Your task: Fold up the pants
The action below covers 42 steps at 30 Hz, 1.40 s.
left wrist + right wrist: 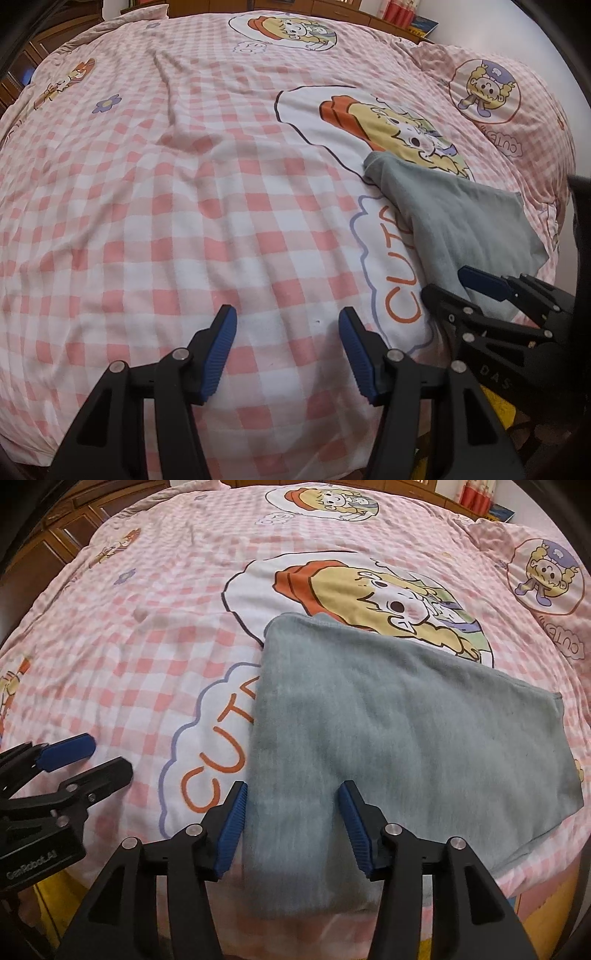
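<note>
Grey-blue pants (pixel 388 731) lie folded flat on the pink checked bedspread (pixel 129 657), near the bed's front edge. They also show in the left wrist view (pixel 461 214) at the right. My right gripper (pixel 291 827) is open and empty, just above the near end of the pants, with its fingers either side of the cloth. My left gripper (pixel 288 350) is open and empty over bare bedspread to the left of the pants. The right gripper (pixel 454 288) shows in the left wrist view, and the left gripper (pixel 92 757) shows in the right wrist view.
The bedspread has cartoon prints and the word "CUTE" (pixel 218 760) beside the pants. A pillow (pixel 491 96) lies at the far right. Wooden furniture (pixel 55 542) stands beyond the bed at the left. The bed's front edge (pixel 406 923) runs under my grippers.
</note>
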Tool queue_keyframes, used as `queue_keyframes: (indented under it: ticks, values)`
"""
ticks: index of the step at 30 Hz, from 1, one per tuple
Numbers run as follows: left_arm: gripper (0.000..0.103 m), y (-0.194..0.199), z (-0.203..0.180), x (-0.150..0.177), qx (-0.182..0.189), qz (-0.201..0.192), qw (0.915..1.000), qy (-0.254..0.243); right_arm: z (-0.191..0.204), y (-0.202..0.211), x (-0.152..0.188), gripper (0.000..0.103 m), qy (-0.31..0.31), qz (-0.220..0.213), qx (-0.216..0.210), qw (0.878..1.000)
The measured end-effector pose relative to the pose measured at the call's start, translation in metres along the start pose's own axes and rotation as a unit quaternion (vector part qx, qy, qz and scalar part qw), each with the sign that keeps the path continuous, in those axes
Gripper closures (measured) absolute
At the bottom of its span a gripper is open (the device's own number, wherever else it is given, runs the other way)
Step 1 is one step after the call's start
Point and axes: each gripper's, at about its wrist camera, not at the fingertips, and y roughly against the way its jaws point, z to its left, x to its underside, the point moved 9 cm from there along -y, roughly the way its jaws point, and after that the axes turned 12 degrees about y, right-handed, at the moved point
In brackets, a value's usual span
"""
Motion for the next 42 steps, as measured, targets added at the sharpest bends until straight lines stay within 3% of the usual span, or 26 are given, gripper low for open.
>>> queue_keyframes:
  ticks: [9,12,14,16,22,33,42]
  values:
    - [0.042,0.000,0.000,0.000,0.002,0.000,1.0000,0.002,0.000,-0.004,-0.001,0.052,0.010,-0.003,0.021,1.000]
    - [0.042,0.000,0.000,0.000,0.002,0.000,1.0000,0.003,-0.003,-0.002,-0.001,0.062,0.003,0.002,0.024,1.000]
    - [0.043,0.000,0.001,0.000,0.002,0.000,1.0000,0.004,-0.006,0.002,-0.002,0.077,-0.009,0.001,0.012,1.000]
    - [0.043,0.000,0.000,0.000,0.001,0.000,1.0000,0.004,-0.009,0.008,-0.005,0.083,-0.024,-0.005,-0.006,1.000]
    - [0.042,0.001,0.000,0.001,-0.003,-0.002,1.0000,0.002,-0.025,0.034,-0.012,0.087,-0.068,-0.040,-0.078,0.994]
    - [0.042,0.001,-0.015,0.003,0.002,0.000,0.9998,-0.018,-0.068,0.078,-0.019,0.089,-0.147,-0.088,-0.196,0.965]
    - [0.042,0.002,-0.052,-0.001,0.014,0.000,0.9987,-0.049,-0.128,0.114,-0.016,0.090,-0.211,-0.141,-0.252,0.934]
